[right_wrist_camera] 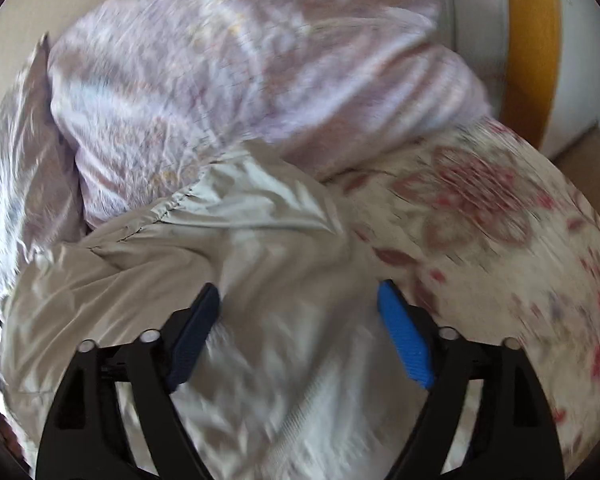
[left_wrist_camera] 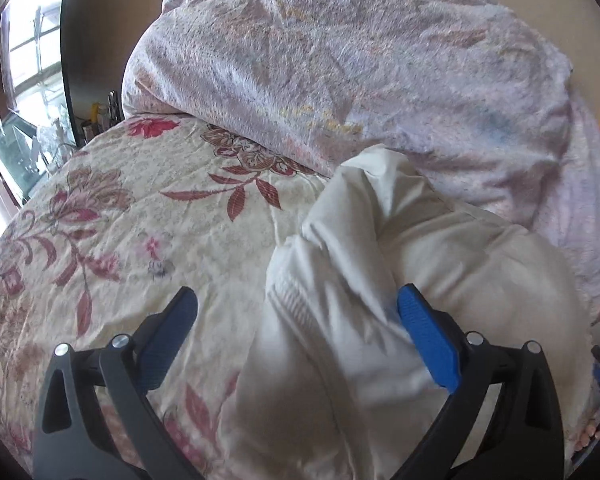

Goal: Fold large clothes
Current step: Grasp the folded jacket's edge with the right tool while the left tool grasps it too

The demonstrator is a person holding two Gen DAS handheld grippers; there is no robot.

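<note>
The white jacket (left_wrist_camera: pixel 380 280) lies bunched on the bed, on the flowered sheet (left_wrist_camera: pixel 120 220), with its far end up against the heaped pale quilt (left_wrist_camera: pixel 340 80) toward the head of the bed. It is puffy and slippery-looking, with a ribbed strip running down its near part.

The left claw (left_wrist_camera: pixel 296 332) stands wide open over the jacket's near left edge; its right pad sits against a bulge of the fabric, the left pad is over bare sheet, and it grips nothing. The right claw (right_wrist_camera: pixel 300 332) is also spread wide above the jacket (right_wrist_camera: pixel 220 280), with fabric below the gap and nothing pinched. The right view is smeared, so detail there is poor.

As I read it, the fold is between grips: both claws are free and need a fresh hold. To do it well, I would pick two matching points on one edge, say hem or shoulder, rather than a loose bulge. Bite deep enough to catch both layers, since padded fabric will likely slip. Lift together and lay the half over evenly, well away from the quilt, so nothing snags.
</note>
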